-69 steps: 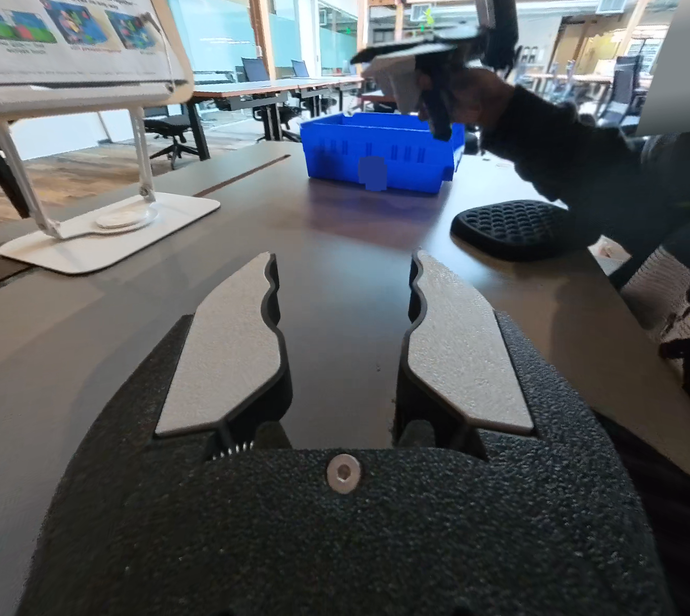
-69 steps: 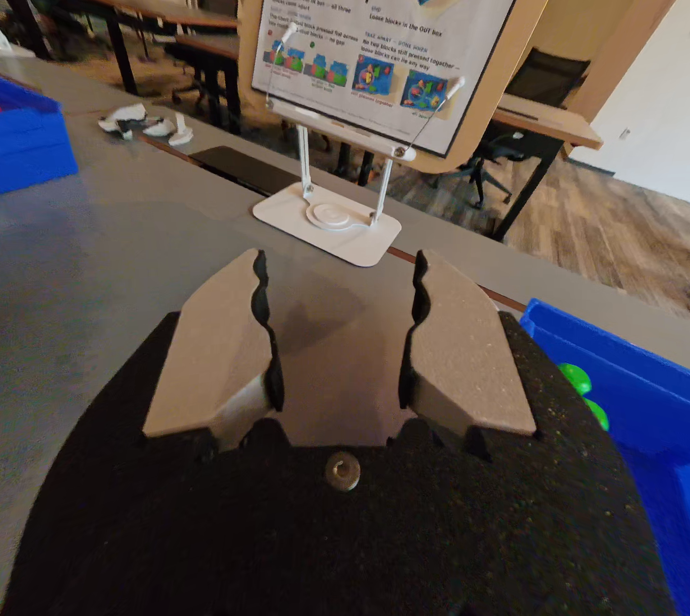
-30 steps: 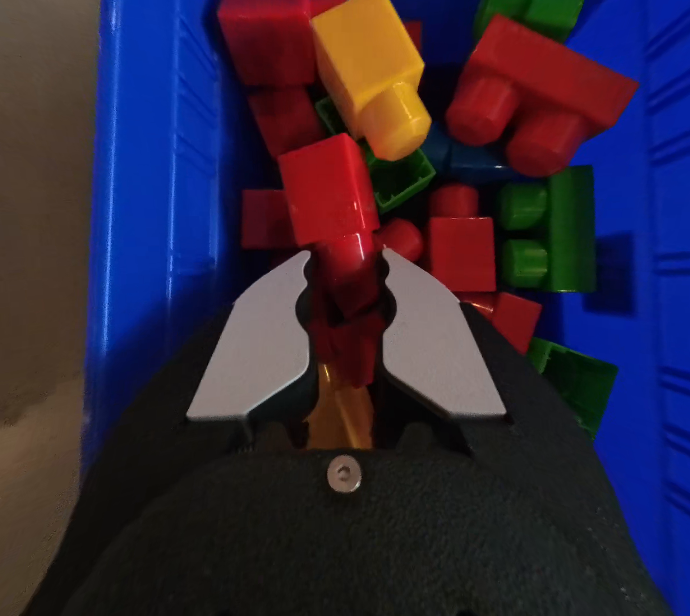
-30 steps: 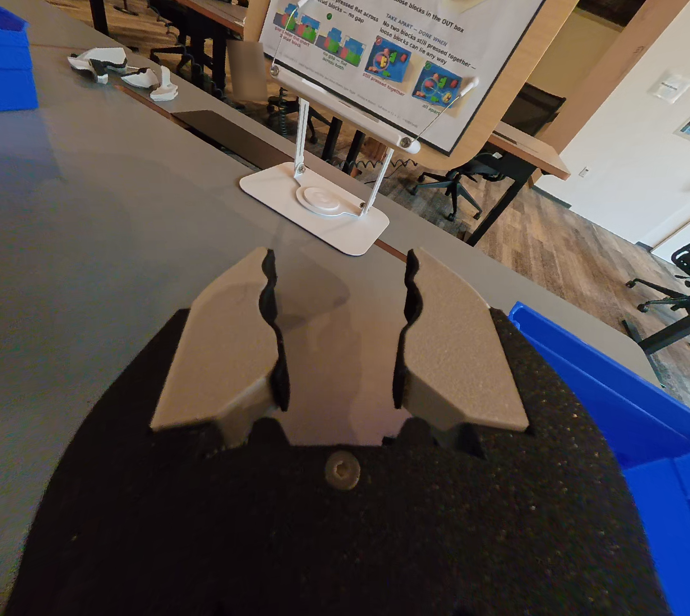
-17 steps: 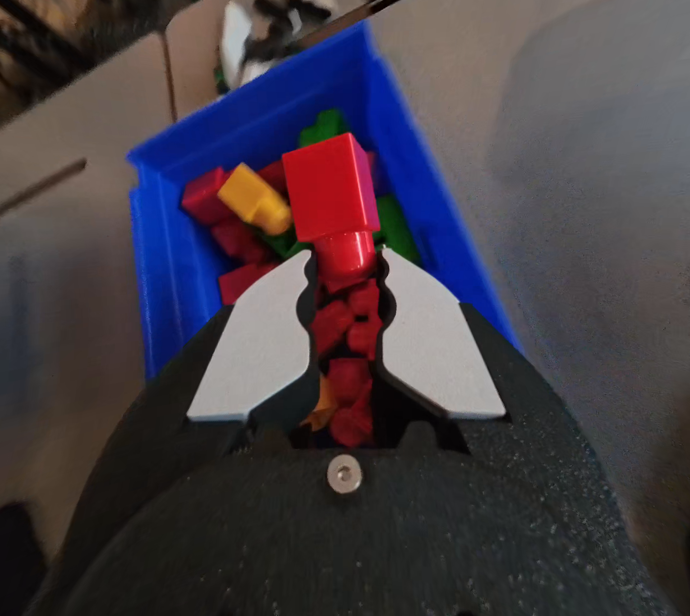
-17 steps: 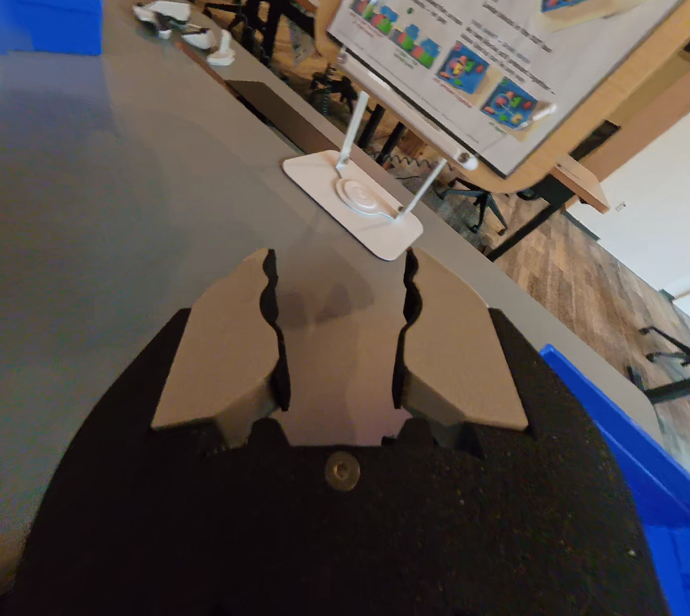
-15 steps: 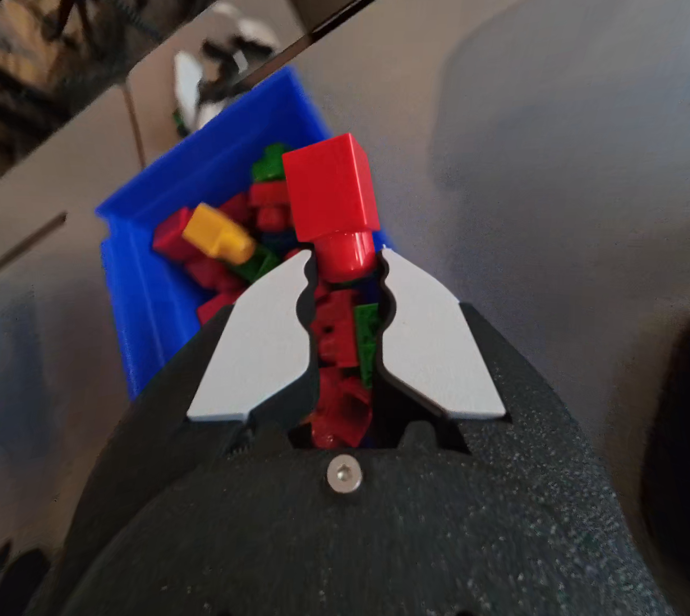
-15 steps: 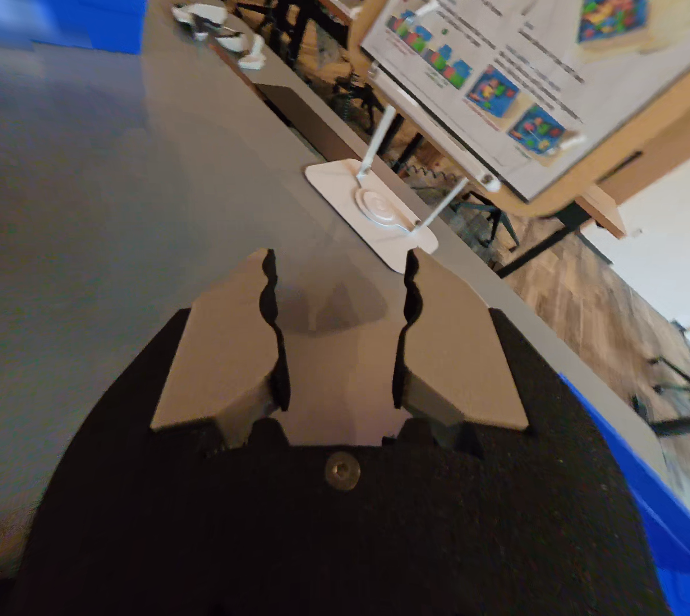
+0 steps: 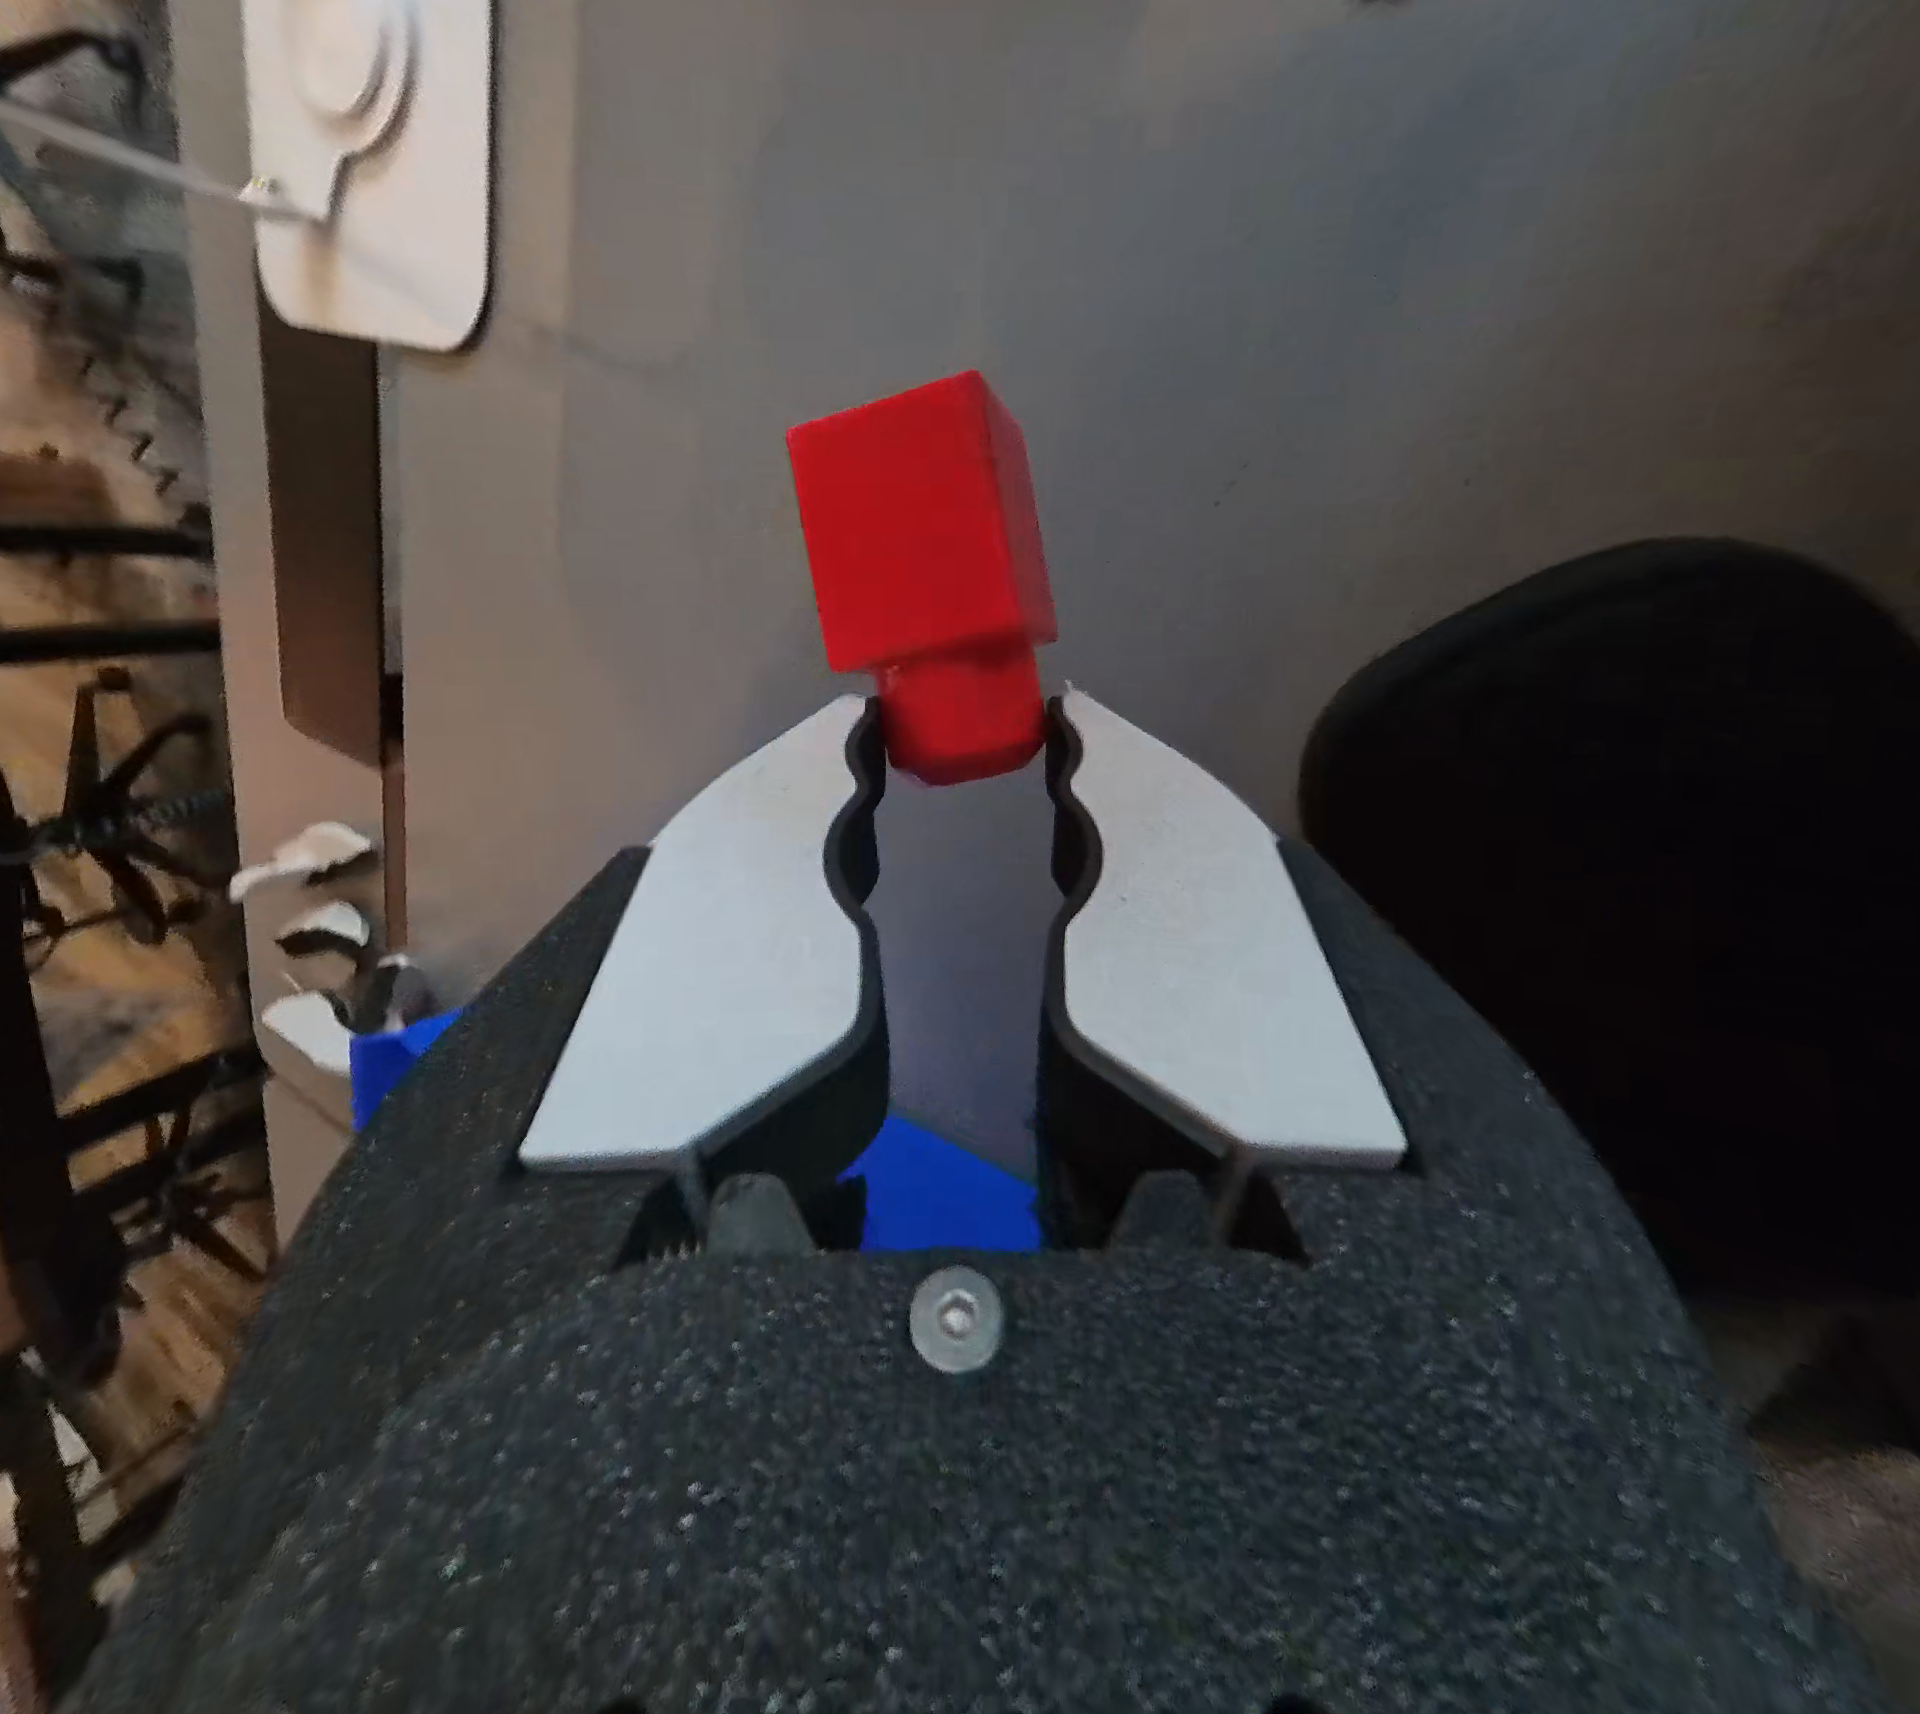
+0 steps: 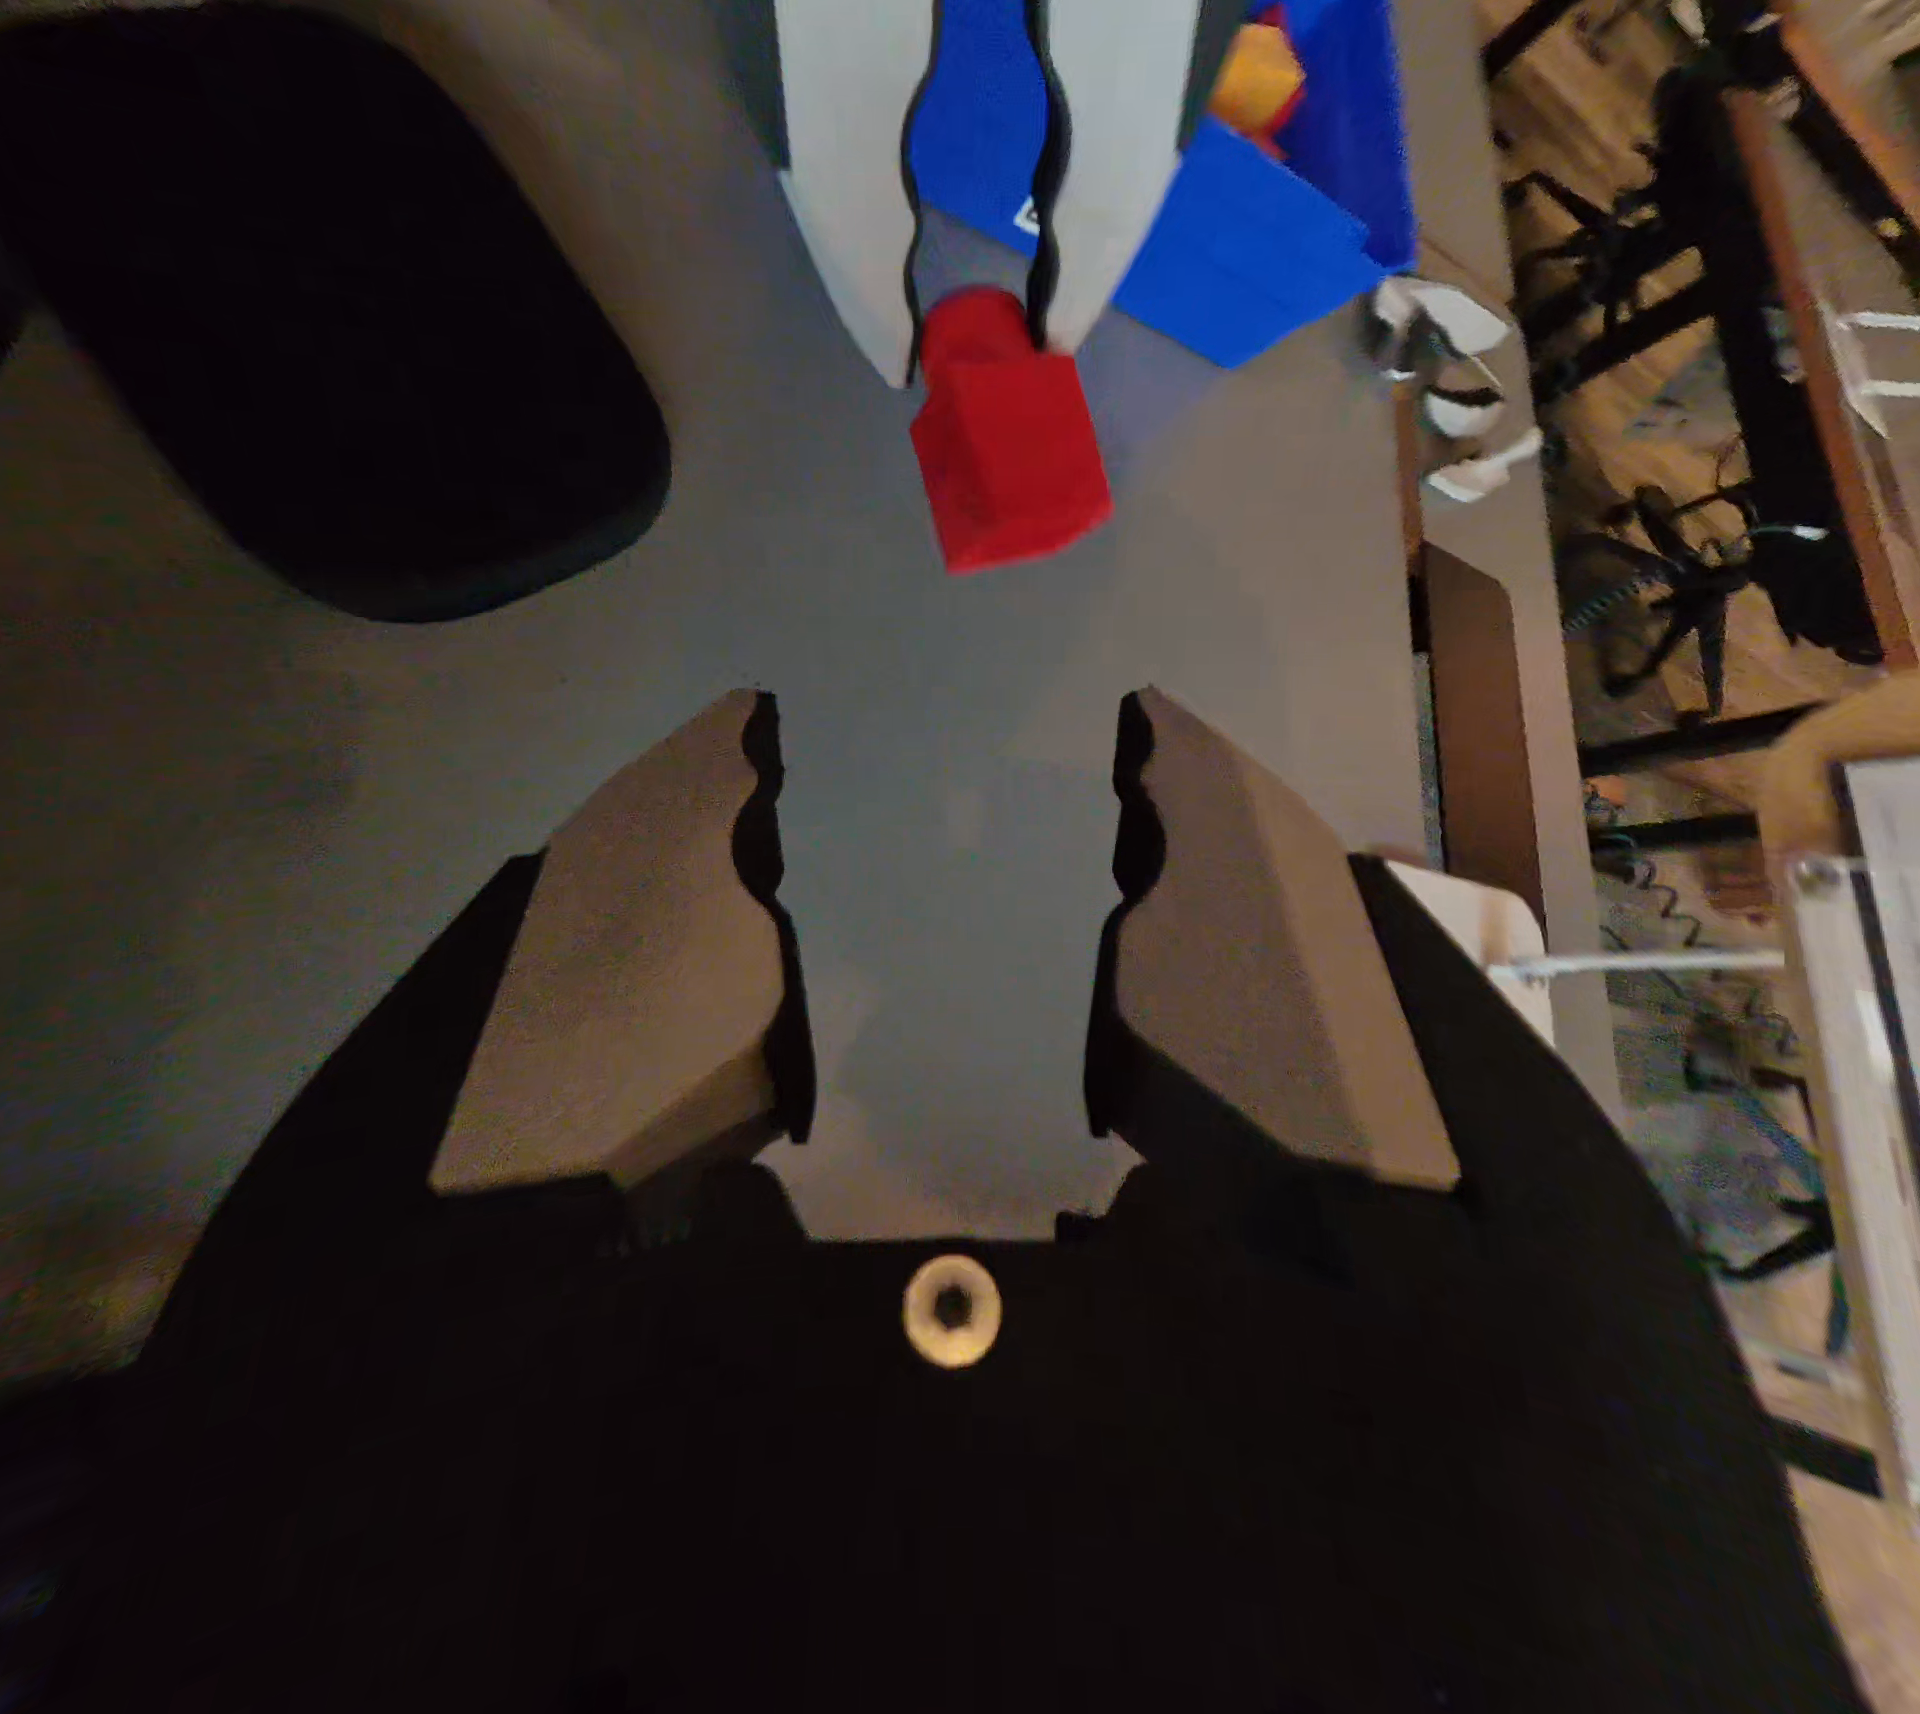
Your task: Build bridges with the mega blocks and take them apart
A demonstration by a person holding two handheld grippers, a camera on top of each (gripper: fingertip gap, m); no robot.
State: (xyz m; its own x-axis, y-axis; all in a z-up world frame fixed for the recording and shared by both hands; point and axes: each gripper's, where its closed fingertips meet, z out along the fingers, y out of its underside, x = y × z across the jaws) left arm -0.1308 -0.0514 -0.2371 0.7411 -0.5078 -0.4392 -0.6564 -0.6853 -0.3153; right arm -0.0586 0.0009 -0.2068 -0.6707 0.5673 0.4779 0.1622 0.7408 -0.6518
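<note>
My left gripper [image 9: 961, 708] is shut on the stud of a single red block [image 9: 914, 532] and holds it over the grey table [image 9: 1351, 262]. In the right wrist view the same left gripper [image 10: 977, 345] comes in from the top with the red block [image 10: 1013, 459] pointing toward my right gripper [image 10: 951, 708]. The right gripper is open and empty, a short way from the block. The blue bin [image 10: 1247, 241] with yellow and red blocks lies behind the left gripper. A part of the bin [image 9: 945, 1186] shows between the left fingers.
A black rounded pad [image 10: 312, 314] lies on the table beside the grippers, also in the left wrist view [image 9: 1610, 885]. A white stand base [image 9: 364, 64] sits near the table's far edge. Small white pieces [image 10: 1455, 376] lie by the bin. The gap from one gripper's tips to the other's is roughly 10 centimetres.
My left gripper closed on the red block in the bin, lifted it out and carried it over the bare table. My right gripper swung round to face it, still open.
</note>
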